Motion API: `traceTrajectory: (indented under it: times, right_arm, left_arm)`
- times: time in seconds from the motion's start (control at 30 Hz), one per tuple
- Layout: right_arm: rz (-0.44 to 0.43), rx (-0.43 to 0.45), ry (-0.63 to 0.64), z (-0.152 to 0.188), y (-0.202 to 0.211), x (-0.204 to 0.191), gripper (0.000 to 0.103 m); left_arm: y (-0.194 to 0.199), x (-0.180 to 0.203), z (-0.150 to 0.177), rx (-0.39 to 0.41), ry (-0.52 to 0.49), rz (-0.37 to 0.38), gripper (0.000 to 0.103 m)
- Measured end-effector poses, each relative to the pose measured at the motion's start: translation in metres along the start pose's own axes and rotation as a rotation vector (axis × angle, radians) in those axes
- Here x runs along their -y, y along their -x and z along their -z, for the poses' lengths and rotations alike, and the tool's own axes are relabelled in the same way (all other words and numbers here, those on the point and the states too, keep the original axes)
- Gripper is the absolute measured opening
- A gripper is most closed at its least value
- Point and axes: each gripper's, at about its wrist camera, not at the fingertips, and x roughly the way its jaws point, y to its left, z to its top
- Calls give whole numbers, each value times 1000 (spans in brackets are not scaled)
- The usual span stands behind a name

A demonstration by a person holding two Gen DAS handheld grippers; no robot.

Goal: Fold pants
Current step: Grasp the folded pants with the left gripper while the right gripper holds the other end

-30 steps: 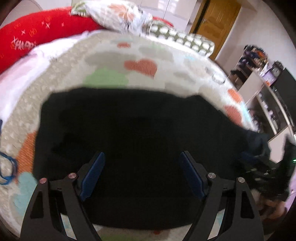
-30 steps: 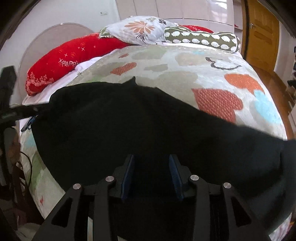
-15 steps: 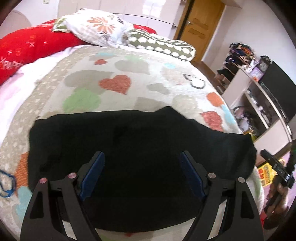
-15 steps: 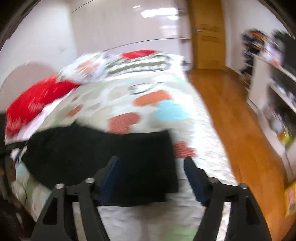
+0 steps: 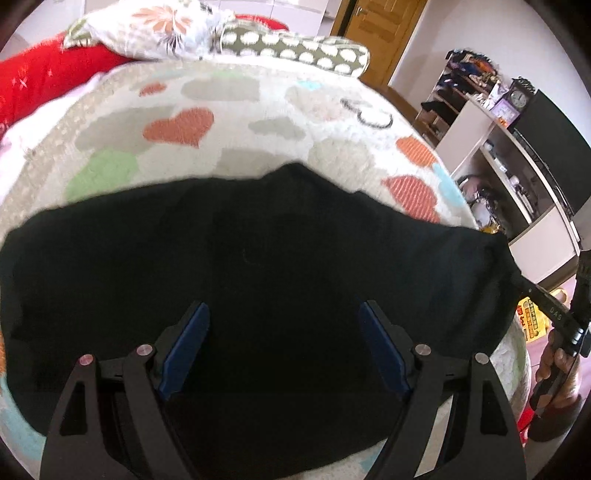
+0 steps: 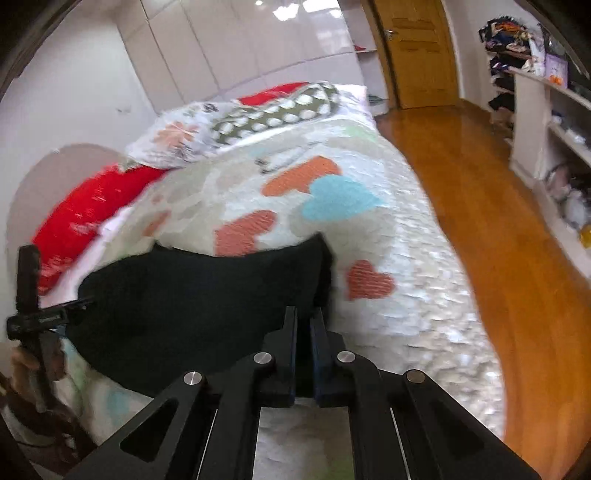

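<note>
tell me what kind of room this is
Most likely a home bedroom: black pants lie on a bed with a heart-patterned blanket, pillows sit at its head, and a wooden door and cluttered shelves stand beyond.

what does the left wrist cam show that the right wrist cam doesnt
Only the left wrist view shows the left tongs open over the middle of the black pants, plus a clock on the shelf unit.

Only the right wrist view shows the right tongs closed at the pants' edge, the wooden floor and the white wardrobe doors.

Both show the pants lying on the heart-print blanket, the red pillow, the spotted bolster and the wooden door.
</note>
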Motion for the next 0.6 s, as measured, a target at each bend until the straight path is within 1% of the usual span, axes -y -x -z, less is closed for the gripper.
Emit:
traceTrajectory:
  times: [0.07, 0.1, 0.13, 0.17, 0.2, 0.27, 0.3, 0.37, 0.43, 0.5, 0.6]
  right_arm:
    - [-10, -35, -18, 3, -10, 7, 6]
    - [-19, -36, -43, 5, -12, 11, 14]
    - [-26, -29, -70, 7, -10, 16, 17]
    - [-43, -22, -102, 8, -6, 20, 23]
    - [-71, -10, -125, 11, 0, 25, 26]
    - [-82, -1, -122, 14, 8, 26, 29]
    - [-87, -7, -118, 16, 12, 26, 34]
    - [-125, -25, -106, 23, 17, 22, 41]
    - [-162, -43, -87, 31, 20, 15, 42]
    - [-194, -73, -72, 38, 18, 8, 42]
    - [-241, -93, -85, 47, 12, 2, 42]
  left_arm:
    - [-4, 2, 1, -5, 0, -14, 83]
    - [-3, 4, 1, -2, -5, -14, 83]
    - [-2, 6, 1, 0, -9, -5, 83]
    - [2, 10, -1, 2, -13, 19, 83]
    - [3, 12, -2, 2, -16, 28, 83]
    - [9, 25, -6, 18, -43, 51, 83]
    - [11, 29, -8, 22, -53, 57, 83]
    - [13, 46, -12, 29, -87, 92, 83]
    - [10, 59, -17, 18, -105, 138, 83]
    - [4, 76, -21, -10, -125, 180, 83]
    - [-5, 104, -29, -25, -185, 212, 83]
